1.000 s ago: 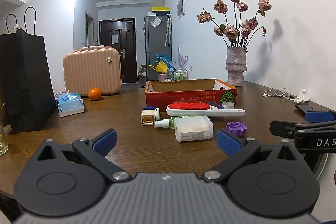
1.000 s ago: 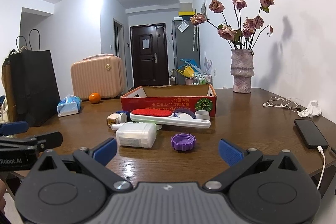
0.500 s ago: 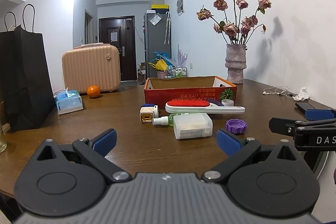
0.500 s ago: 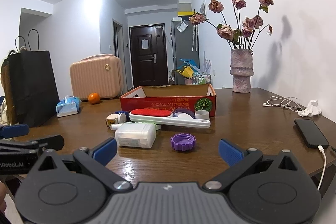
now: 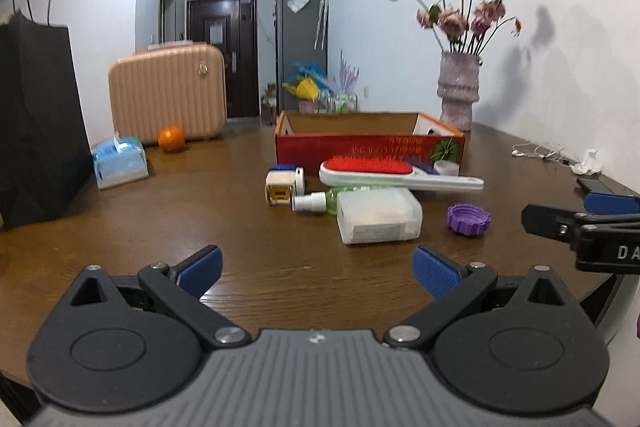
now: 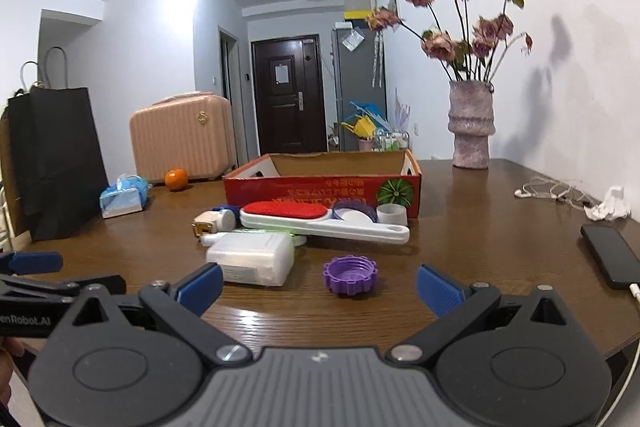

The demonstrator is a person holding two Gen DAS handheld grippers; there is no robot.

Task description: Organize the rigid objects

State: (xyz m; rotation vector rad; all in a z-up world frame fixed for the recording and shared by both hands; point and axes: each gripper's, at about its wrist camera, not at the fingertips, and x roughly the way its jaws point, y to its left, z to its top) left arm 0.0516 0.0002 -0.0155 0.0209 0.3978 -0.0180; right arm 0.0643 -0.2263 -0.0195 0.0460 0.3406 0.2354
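Note:
A red cardboard box stands open on the brown table. In front of it lie a white brush with a red pad, a translucent white case, a small spray bottle, a white charger plug and a purple cap. My left gripper is open and empty, short of the case. My right gripper is open and empty, just short of the purple cap.
A black paper bag, a blue tissue pack, an orange and a pink suitcase are at the left. A vase of dried flowers, earphones, crumpled paper and a phone are at the right.
Both grippers have moved a little closer to the objects on the table. Both stay open and empty.

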